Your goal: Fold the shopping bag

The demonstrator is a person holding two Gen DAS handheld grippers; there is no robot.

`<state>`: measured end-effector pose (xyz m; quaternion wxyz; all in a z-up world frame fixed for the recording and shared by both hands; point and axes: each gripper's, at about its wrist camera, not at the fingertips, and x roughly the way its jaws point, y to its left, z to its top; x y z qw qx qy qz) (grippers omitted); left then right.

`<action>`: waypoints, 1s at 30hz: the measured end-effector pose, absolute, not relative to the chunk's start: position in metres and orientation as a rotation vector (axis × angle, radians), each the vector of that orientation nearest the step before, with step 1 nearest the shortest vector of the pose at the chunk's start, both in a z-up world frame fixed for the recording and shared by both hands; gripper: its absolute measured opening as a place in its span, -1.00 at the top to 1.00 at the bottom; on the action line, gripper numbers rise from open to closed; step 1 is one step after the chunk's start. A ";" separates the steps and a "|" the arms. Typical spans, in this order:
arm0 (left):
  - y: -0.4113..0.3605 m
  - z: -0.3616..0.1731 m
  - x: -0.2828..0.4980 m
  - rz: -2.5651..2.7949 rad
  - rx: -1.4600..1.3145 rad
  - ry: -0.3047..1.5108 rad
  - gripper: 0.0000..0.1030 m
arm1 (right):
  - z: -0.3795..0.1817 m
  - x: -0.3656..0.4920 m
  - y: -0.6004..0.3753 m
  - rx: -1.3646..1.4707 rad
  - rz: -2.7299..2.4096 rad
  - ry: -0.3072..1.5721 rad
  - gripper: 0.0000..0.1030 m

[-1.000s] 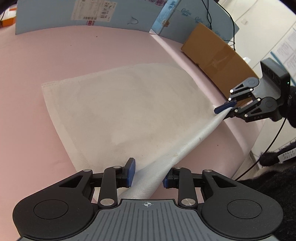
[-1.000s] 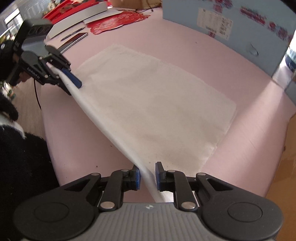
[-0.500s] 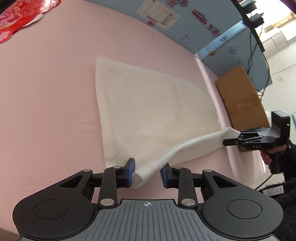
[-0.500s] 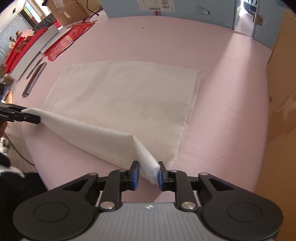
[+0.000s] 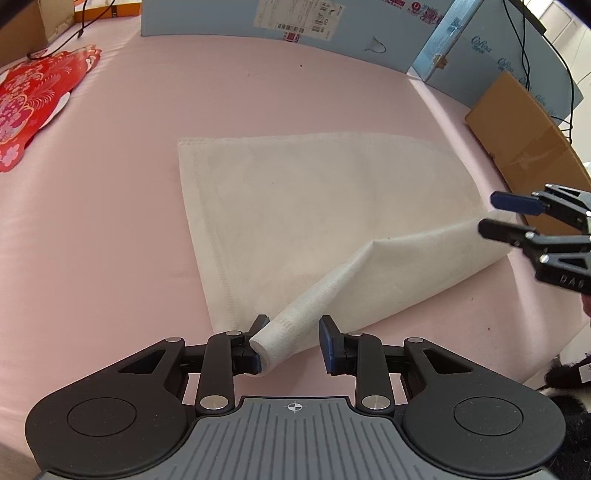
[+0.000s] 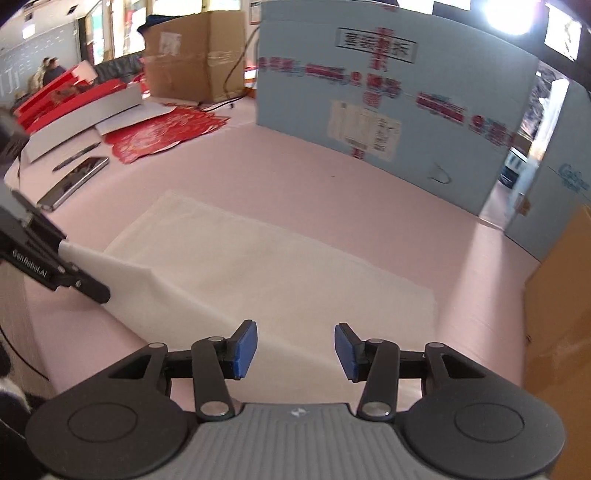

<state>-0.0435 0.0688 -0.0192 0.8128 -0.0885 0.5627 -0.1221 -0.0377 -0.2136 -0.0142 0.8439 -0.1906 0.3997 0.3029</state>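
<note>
A white shopping bag (image 5: 314, 206) lies flat on the pink table (image 5: 110, 221), its near edge folded over onto itself. My left gripper (image 5: 293, 347) is shut on the rolled near-left corner, which presses against its left pad (image 5: 255, 360). In the right wrist view that corner (image 6: 70, 254) hangs raised in the left gripper (image 6: 83, 266). My right gripper (image 6: 295, 347) is opening, with nothing between its blue pads; the bag (image 6: 277, 266) lies beyond and below it. In the left wrist view the right gripper (image 5: 489, 213) hovers just above the bag's right corner.
Red paper cut-outs (image 5: 33, 110) lie at the far left. Blue boards (image 5: 295, 22) wall the back, and a cardboard sheet (image 5: 524, 140) leans at the right edge. A phone (image 6: 74, 177), a pen (image 6: 75, 157) and a cardboard box (image 6: 192, 48) sit at the far left.
My right gripper has let go of the bag's corner and spread its jaws, and the corner now rests on the table. The left gripper still holds its corner, lower over the bag.
</note>
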 end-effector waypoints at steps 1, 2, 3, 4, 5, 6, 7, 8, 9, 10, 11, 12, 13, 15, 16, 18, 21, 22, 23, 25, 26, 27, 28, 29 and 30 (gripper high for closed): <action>0.070 -0.019 -0.043 -0.255 -0.196 1.203 0.35 | -0.023 -0.037 -0.209 -0.413 0.640 0.868 0.12; 0.072 -0.017 -0.045 -0.223 -0.180 1.205 0.26 | -0.028 -0.035 -0.206 -0.420 0.634 0.885 0.14; 0.074 -0.016 -0.046 -0.190 -0.163 1.206 0.05 | -0.029 -0.034 -0.204 -0.425 0.626 0.890 0.14; 0.074 -0.013 -0.049 -0.131 -0.097 1.206 -0.18 | -0.031 -0.035 -0.202 -0.431 0.620 0.893 0.14; 0.073 -0.011 -0.052 -0.073 -0.033 1.203 -0.25 | -0.033 -0.036 -0.202 -0.438 0.618 0.895 0.14; 0.072 -0.008 -0.054 -0.046 0.014 1.192 -0.28 | -0.035 -0.036 -0.202 -0.443 0.618 0.893 0.14; 0.070 -0.005 -0.056 -0.019 0.061 1.179 -0.28 | -0.036 -0.036 -0.202 -0.448 0.621 0.888 0.14; 0.067 0.003 -0.059 -0.025 0.091 1.125 -0.28 | -0.035 -0.038 -0.202 -0.456 0.624 0.880 0.13; 0.063 0.012 -0.063 -0.030 0.121 1.070 -0.28 | -0.035 -0.039 -0.202 -0.462 0.623 0.873 0.13; 0.059 0.021 -0.066 -0.036 0.150 1.016 -0.28 | -0.035 -0.040 -0.202 -0.468 0.623 0.863 0.13; 0.052 0.028 -0.068 -0.071 0.157 0.960 -0.28 | -0.035 -0.040 -0.200 -0.472 0.624 0.854 0.12; 0.042 0.034 -0.069 -0.117 0.167 0.905 -0.28 | -0.034 -0.040 -0.199 -0.474 0.624 0.843 0.10; 0.030 0.038 -0.069 -0.158 0.183 0.858 -0.28 | -0.033 -0.040 -0.198 -0.477 0.625 0.832 0.09; 0.005 0.041 -0.068 -0.260 0.225 0.777 -0.28 | -0.034 -0.037 -0.197 -0.477 0.629 0.831 0.09; -0.009 0.038 -0.069 -0.317 0.249 0.749 -0.27 | -0.035 -0.037 -0.197 -0.474 0.627 0.831 0.09; -0.034 0.021 -0.065 -0.403 0.298 0.748 0.09 | -0.036 -0.036 -0.197 -0.467 0.621 0.831 0.09; -0.054 -0.012 -0.056 -0.413 0.399 0.802 0.59 | -0.035 -0.035 -0.200 -0.457 0.601 0.820 0.08; -0.054 -0.022 -0.056 -0.400 0.427 0.818 0.59 | -0.034 -0.036 -0.203 -0.453 0.589 0.817 0.08; -0.051 -0.026 -0.055 -0.388 0.422 0.835 0.59 | -0.034 -0.036 -0.206 -0.448 0.573 0.818 0.07; -0.045 -0.033 -0.054 -0.363 0.413 0.868 0.56 | -0.035 -0.036 -0.218 -0.428 0.525 0.832 0.07; -0.039 -0.036 -0.054 -0.354 0.394 0.860 0.56 | -0.036 -0.035 -0.228 -0.412 0.493 0.842 0.06; -0.037 -0.037 -0.054 -0.345 0.375 0.868 0.56 | -0.039 -0.035 -0.241 -0.387 0.457 0.849 0.03; -0.034 -0.037 -0.054 -0.335 0.356 0.875 0.55 | -0.040 -0.034 -0.252 -0.364 0.426 0.855 -0.03; -0.031 -0.038 -0.053 -0.325 0.337 0.882 0.55 | -0.041 -0.032 -0.260 -0.342 0.404 0.860 -0.10; -0.028 -0.039 -0.053 -0.306 0.317 0.892 0.54 | -0.041 -0.031 -0.269 -0.321 0.381 0.865 -0.12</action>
